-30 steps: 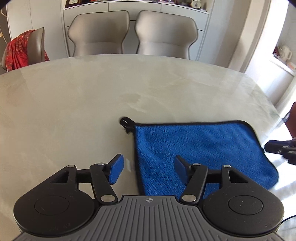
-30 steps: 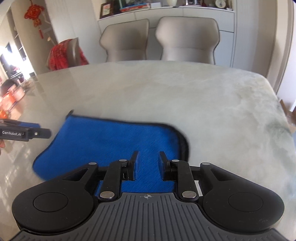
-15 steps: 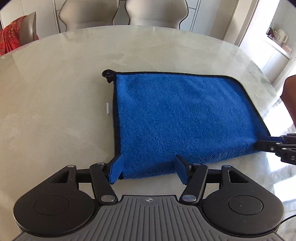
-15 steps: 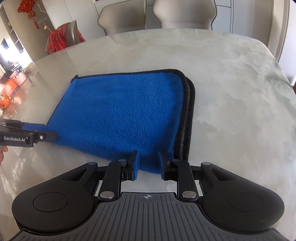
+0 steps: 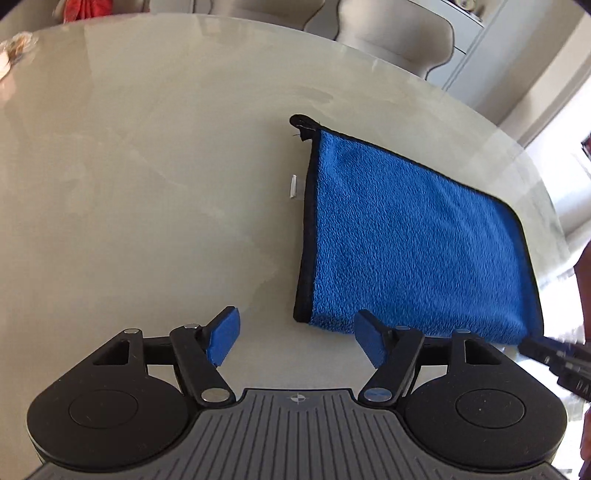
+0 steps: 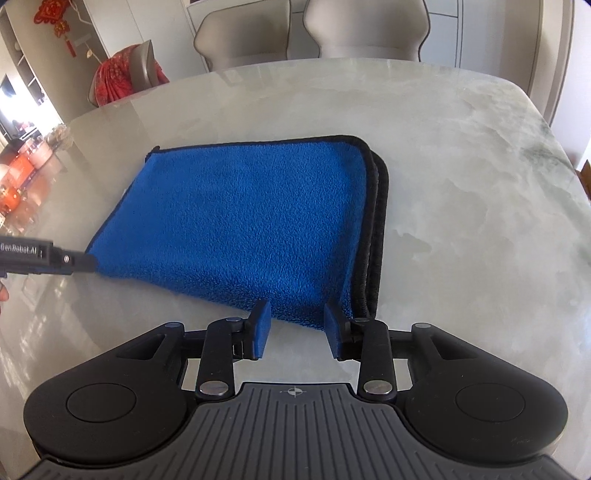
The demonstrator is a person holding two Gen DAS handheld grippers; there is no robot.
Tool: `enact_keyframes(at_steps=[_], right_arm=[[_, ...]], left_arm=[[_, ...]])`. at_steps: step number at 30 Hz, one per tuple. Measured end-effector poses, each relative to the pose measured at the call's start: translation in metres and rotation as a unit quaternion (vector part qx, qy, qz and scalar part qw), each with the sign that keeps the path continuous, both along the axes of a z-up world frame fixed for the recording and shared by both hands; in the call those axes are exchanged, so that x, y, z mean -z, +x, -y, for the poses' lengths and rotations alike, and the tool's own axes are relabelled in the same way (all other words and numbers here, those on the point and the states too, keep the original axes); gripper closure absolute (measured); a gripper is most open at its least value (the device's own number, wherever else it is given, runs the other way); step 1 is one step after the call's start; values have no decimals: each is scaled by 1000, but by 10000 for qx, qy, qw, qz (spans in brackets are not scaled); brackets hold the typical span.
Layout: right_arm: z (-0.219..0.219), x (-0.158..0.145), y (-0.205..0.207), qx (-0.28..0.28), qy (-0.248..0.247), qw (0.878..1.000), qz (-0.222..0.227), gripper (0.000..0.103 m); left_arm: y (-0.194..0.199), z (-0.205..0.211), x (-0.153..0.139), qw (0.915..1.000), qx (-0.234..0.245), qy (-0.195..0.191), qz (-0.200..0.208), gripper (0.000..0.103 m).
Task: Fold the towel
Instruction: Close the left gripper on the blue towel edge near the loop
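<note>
Towel (image 6: 236, 218), blue with black trim, lies folded flat on the pale marble surface (image 6: 461, 192) before you. Your left hand-held gripper (image 5: 297, 341) hangs wide open off its near-left corner, holding nothing. Your right hand-held gripper (image 6: 297, 326) is parted, empty, at the towel's near edge.

Folded towel on the table, a gripper at each near corner

The towel (image 6: 236, 218) lies flat on the table (image 6: 461, 177), its stacked edges to the right, a hanging loop (image 5: 301, 123) at its far left corner and a small tag (image 5: 293, 186) just beside its left edge. The right gripper (image 6: 297, 328) sits before the near right corner, the left gripper (image 5: 297, 341) before the near left one. Two chairs (image 6: 314, 33) stand behind the table, a draped chair (image 6: 125, 70) at far left.
</note>
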State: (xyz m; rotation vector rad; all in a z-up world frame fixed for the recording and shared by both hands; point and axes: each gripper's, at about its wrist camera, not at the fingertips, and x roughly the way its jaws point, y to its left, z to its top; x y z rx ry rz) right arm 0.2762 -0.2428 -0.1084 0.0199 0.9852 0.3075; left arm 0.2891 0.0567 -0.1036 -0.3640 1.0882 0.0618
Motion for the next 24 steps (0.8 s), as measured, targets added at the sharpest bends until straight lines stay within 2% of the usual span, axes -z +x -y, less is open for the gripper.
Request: enact_keyframes(at_steps=[4,5,6,9,11,14,17,21,24], right_arm=[[2,-1,-1,8,13,10000,1,70],[2,-1,-1,12,12,10000,2,70],[2,-2,0,19,16,10000,9,69],[1,-6,-2,21,-10,10000,51,69],[-4,-10,-4,-51,-36,9999,125,69],[-19,-20,-8,-403,-59,9988,279,69],[-49,-27,-12,-1049,-113,9932,496,69],[-94,-29,-16,-1974,-150,9771,783,69],[-133,-22,-17,-2589,-380,9593,1057,69]], left_arm=[[5,2,0,9998,-124,-147,5,28],[6,3,0,9998,-125,-161,7,32],[9,5,1,9999,-59,-151,8,45],[17,12,2,9998,94,-156,-19,68],[20,10,4,9995,64,-315,-80,86],[21,4,3,9977,-7,-677,-70,87],[23,2,-4,9974,81,-716,-5,87],[28,0,-13,9964,141,-834,6,88],[32,-3,-16,9953,122,-964,-9,87]])
